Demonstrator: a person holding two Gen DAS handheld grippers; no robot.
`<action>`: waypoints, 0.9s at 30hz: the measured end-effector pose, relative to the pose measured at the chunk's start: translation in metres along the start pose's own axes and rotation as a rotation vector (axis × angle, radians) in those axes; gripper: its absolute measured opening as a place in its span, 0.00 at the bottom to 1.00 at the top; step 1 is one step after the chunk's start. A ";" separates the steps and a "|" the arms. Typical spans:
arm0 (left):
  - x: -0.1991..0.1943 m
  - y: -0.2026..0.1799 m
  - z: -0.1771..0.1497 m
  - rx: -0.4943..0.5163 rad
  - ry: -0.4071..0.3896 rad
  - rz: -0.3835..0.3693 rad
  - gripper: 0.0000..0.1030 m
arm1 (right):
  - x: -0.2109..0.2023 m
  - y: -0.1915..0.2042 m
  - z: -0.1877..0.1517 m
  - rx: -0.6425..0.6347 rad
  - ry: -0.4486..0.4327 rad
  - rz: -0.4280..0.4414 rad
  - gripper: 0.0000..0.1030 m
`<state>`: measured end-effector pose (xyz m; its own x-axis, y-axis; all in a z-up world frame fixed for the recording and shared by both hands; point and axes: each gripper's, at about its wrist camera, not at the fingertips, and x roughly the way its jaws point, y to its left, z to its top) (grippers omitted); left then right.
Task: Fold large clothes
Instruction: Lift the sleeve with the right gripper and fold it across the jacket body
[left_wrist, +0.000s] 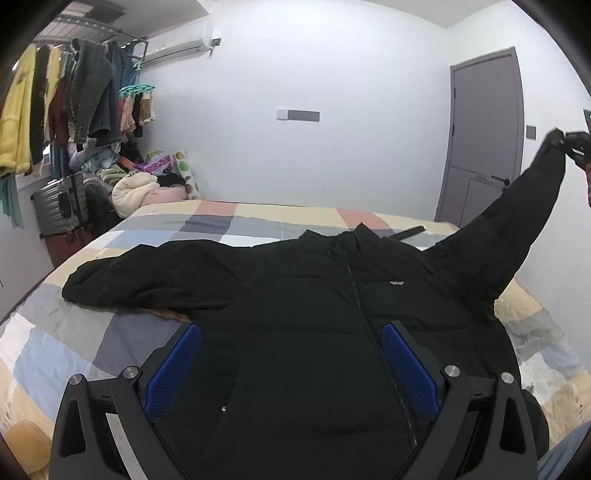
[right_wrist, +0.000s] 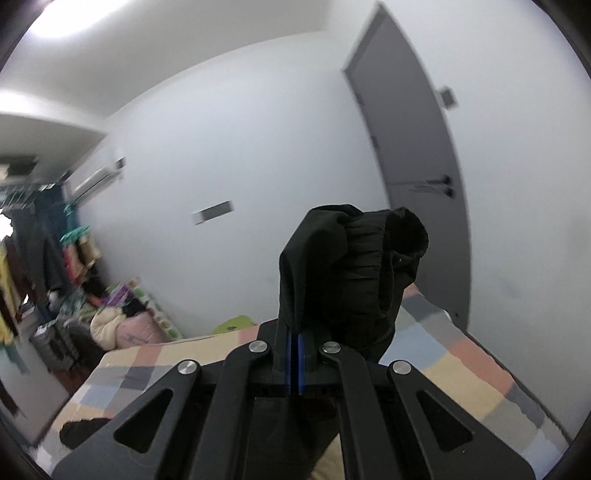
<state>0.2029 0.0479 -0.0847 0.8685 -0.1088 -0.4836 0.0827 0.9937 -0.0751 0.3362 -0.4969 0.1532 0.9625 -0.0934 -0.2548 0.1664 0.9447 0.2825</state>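
1 black zip jacket (left_wrist: 314, 295) lies front-up on the patchwork bed (left_wrist: 74, 332); my right claw (right_wrist: 294, 347) is clamped on 1 sleeve cuff (right_wrist: 365, 258), lifted high. My left claw (left_wrist: 291, 369) hovers spread and empty over the chest. Sleeve-folding step: next, I judge, carry this cuff across; the other of 2 sleeves lies flat.

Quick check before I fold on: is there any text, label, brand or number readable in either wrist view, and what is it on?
None can be read.
Black jacket: a small white chest label, too small to read.
Wall plate beside the door: no legible marking.
Air conditioner: no brand legible.
Right wrist view: blurred, no text visible.
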 end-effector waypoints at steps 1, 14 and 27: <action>-0.002 0.004 0.000 -0.005 -0.003 0.002 0.97 | 0.002 0.016 0.001 -0.010 0.000 0.016 0.02; -0.012 0.041 -0.001 -0.041 -0.019 -0.005 0.97 | 0.055 0.231 -0.075 -0.081 0.091 0.328 0.02; 0.007 0.080 -0.008 -0.096 0.012 0.081 0.97 | 0.141 0.350 -0.244 -0.201 0.339 0.460 0.02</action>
<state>0.2112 0.1268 -0.1011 0.8646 -0.0287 -0.5017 -0.0354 0.9924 -0.1178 0.4774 -0.1023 -0.0095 0.7985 0.4129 -0.4380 -0.3259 0.9084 0.2620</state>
